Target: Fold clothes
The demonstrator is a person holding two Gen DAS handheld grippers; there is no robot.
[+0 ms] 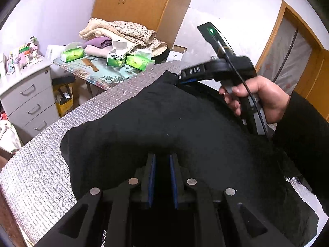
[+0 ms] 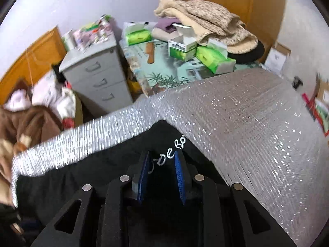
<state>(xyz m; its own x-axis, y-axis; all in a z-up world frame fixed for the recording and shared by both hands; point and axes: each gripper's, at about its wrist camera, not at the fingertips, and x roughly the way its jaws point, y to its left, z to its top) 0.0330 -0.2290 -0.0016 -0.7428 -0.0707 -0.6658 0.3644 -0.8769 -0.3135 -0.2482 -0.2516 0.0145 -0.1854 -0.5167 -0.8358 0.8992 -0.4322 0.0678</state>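
A black garment [image 1: 164, 119] lies bunched on a silver quilted mat [image 1: 41, 164]. My left gripper [image 1: 162, 156] is at its near edge, blue pads close together with black cloth pinched between them. At the far corner a hand holds my right gripper [image 1: 177, 77], whose tips pinch the cloth and lift it slightly. In the right wrist view the same black garment [image 2: 82, 164] shows white lettering [image 2: 178, 144] and runs up between the right gripper [image 2: 162, 154] pads. The mat [image 2: 246, 113] stretches to the right of it.
Beyond the mat stands a grey drawer cabinet [image 1: 26, 94] and a low table with green tissue packs [image 1: 135, 60] and folded blankets [image 1: 123, 33]. A wooden wardrobe [image 1: 139, 4] is behind. Loose clothes [image 2: 30, 119] are piled at the left.
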